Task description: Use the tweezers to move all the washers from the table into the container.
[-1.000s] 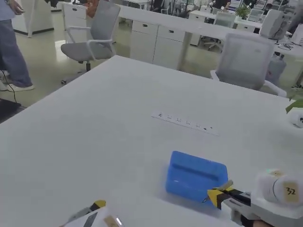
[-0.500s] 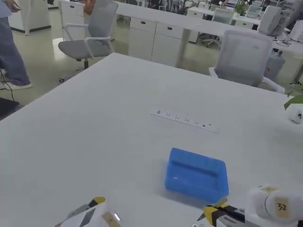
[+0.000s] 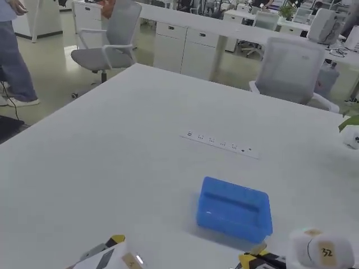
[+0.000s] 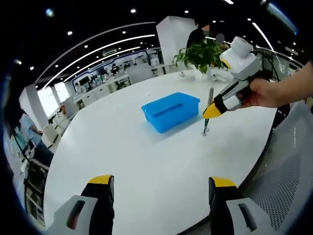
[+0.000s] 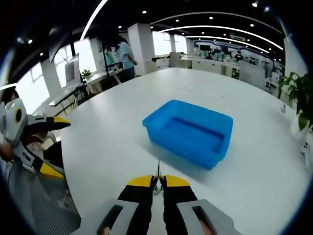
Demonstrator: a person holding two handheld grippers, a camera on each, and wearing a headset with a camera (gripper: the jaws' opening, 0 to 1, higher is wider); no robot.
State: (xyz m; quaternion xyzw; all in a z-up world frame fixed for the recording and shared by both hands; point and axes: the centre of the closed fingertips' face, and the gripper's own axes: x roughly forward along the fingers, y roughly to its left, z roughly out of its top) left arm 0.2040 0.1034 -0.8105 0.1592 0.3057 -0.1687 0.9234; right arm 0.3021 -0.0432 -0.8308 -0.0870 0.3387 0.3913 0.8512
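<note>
right hand-held gripper [image 5: 157, 180]: clamped shut on the tweezers [image 4: 207, 110], tips down at the counter [image 3: 112, 157], just on the near side of the blue container [image 5: 181, 142]
left hand-held gripper [image 4: 161, 182]: jaws wide, empty, near left
washers: too small for me to make out
risk: I reckon the tweezers could twist in that grip, or a washer could pop free before it clears the rim

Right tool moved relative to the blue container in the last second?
Yes. The right tool, shut on the tweezers, pulled back toward the person. Its tip overlapped the near right corner of the blue container; now it sits below that edge.
</note>
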